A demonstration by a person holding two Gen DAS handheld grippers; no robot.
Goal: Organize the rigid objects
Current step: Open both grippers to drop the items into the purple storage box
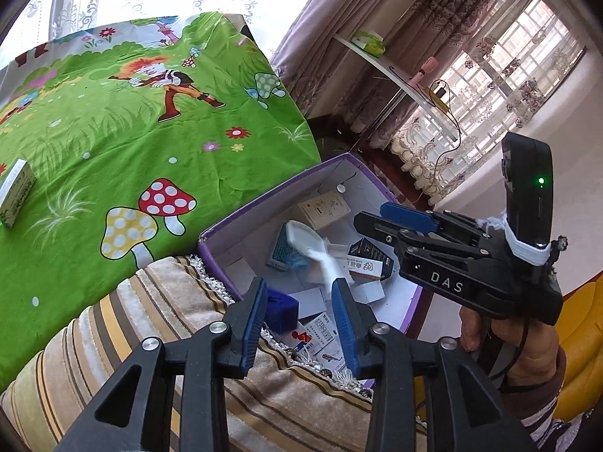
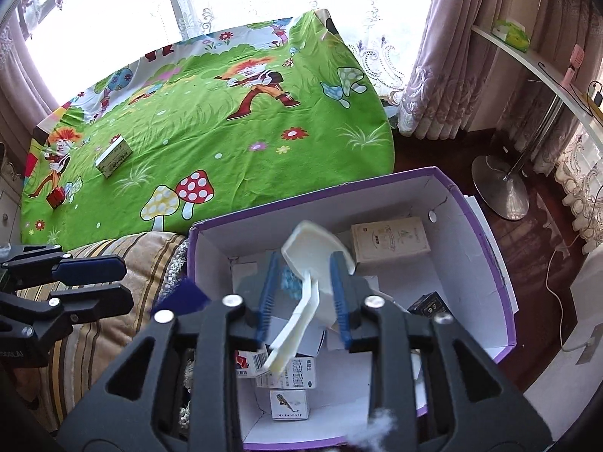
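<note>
A purple-rimmed cardboard box point(image 2: 501, 263) point(image 1: 222, 222) holds several small cartons and a white plastic scoop point(image 2: 312, 260) point(image 1: 312, 248). The scoop lies loose in the box between the fingers of my right gripper point(image 2: 303, 293), which is open above the box; it does not look gripped. My left gripper point(image 1: 299, 301) is open and empty over the box's near edge, above a blue block point(image 1: 282, 310). On the green cartoon cloth lie a green-and-white carton point(image 2: 113, 156) point(image 1: 15, 192) and a small red box point(image 2: 56, 197).
A striped cushion point(image 1: 158, 339) lies against the box's near side. The right gripper point(image 1: 410, 226) shows in the left view over the box. A white shelf point(image 2: 527, 56), a lamp base point(image 2: 501, 188) and curtains stand at the right.
</note>
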